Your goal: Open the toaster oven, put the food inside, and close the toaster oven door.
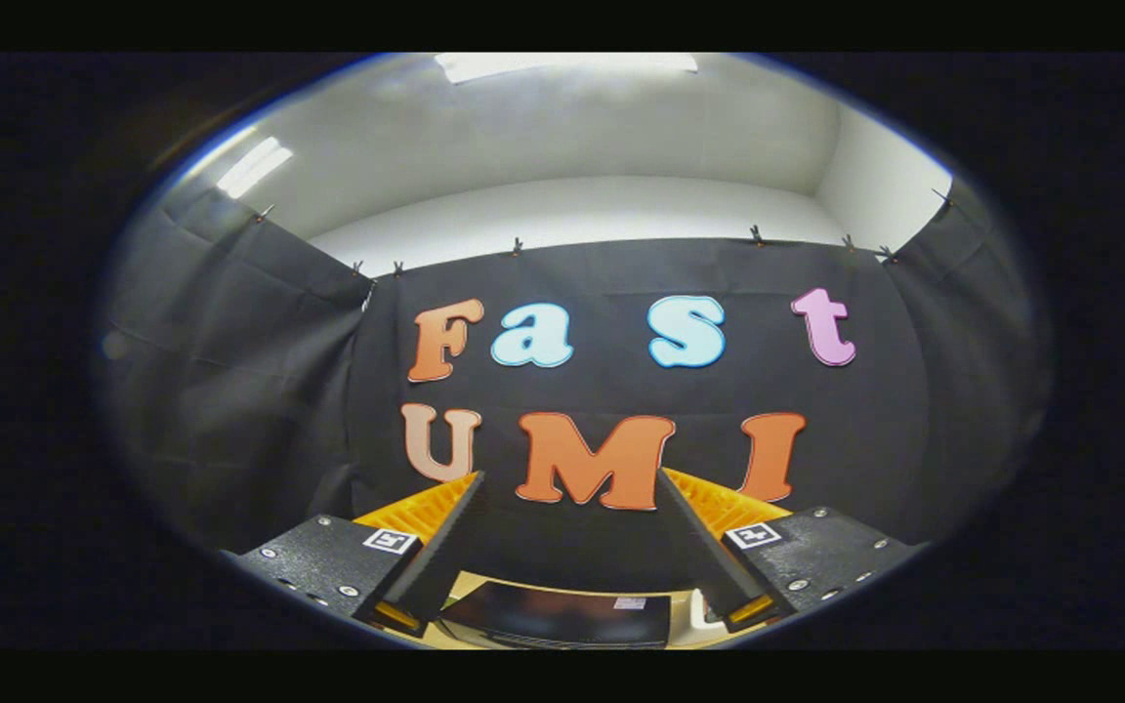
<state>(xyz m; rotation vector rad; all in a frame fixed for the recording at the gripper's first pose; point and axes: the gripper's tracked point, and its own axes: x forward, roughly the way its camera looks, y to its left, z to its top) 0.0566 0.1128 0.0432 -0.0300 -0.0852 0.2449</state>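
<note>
Gripper view riding on the gripper (570, 488), facing forward along the spread, empty jaws toward the booth wall (230, 391), tilted upward, ceiling above, toaster oven (553, 617) low and close on the desk (685, 610)

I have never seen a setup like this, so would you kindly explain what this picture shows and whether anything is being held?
The camera rides on a hand-held gripper and looks forward along its two fingers. The fingers stand apart, with nothing between them, so nothing is held. Beyond them hangs the booth's black cloth wall, with a white room wall and ceiling lights above. Low down between the fingers lies a dark flat-topped thing on a pale surface; it may be the toaster oven, but too little shows to tell.
</note>
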